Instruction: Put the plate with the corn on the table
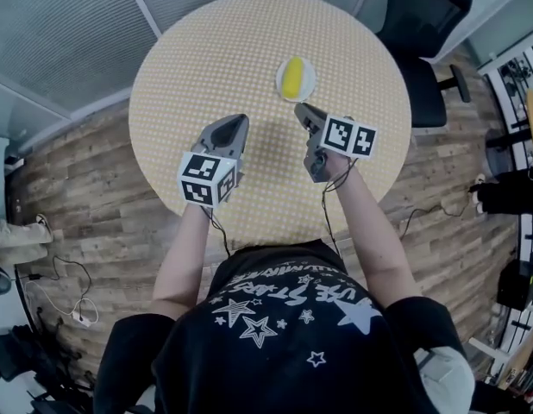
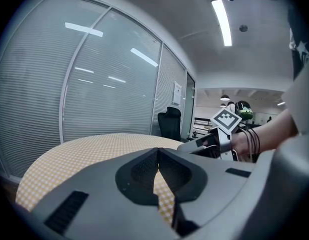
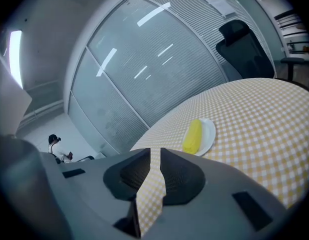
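Note:
A white plate carrying a yellow corn cob rests on the round table with its yellow checked cloth, toward the far right. My right gripper hovers just short of the plate, its jaws a narrow slit apart and holding nothing. In the right gripper view the plate and corn lie ahead and to the right of the right gripper. My left gripper hangs over the table's middle, left of the plate, shut and empty. In its own view the left gripper has its tips touching, and the right gripper shows at the right.
A black office chair stands beyond the table's far right edge. Glass walls with blinds curve behind the table. Cables lie on the wooden floor at the left. A person stands far off.

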Demonstrator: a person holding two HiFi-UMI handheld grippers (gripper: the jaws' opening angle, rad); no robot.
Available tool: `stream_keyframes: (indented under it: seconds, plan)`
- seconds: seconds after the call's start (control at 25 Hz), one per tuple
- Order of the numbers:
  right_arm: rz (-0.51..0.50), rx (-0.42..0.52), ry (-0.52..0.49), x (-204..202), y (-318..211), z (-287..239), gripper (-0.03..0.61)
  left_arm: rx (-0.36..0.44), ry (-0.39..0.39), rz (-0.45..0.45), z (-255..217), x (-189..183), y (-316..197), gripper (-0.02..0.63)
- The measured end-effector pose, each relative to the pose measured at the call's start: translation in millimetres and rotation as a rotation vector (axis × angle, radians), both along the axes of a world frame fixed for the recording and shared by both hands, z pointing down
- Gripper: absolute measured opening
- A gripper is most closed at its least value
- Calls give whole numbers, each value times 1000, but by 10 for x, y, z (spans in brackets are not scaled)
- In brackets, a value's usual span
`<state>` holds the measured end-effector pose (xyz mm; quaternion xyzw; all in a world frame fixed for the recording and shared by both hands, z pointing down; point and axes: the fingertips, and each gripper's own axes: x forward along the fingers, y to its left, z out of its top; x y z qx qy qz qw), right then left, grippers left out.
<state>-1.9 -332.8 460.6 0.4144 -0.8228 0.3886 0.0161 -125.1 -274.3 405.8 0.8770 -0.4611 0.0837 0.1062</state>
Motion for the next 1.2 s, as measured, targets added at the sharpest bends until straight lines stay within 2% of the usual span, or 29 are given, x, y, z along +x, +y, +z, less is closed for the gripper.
stream_keyframes:
  seconds: [0.36, 0.56, 0.76, 0.96, 1.2]
  plan:
    - [42, 90, 22, -240, 661, -173, 71, 10, 0, 74, 29, -114, 504, 3]
    - [49, 114, 36, -210, 1005, -200, 71, 2, 11, 103, 89, -69, 661, 5]
    - [29, 134, 51, -136, 1177, -257, 71, 4, 29, 104, 82, 22, 749, 3]
    - [23, 156, 24, -43, 1224, -290, 71, 10, 22, 93, 103, 138, 827, 3]
    - [-24, 180, 31, 64, 1521, -346, 66, -10, 16, 51, 106, 251, 1060, 3]
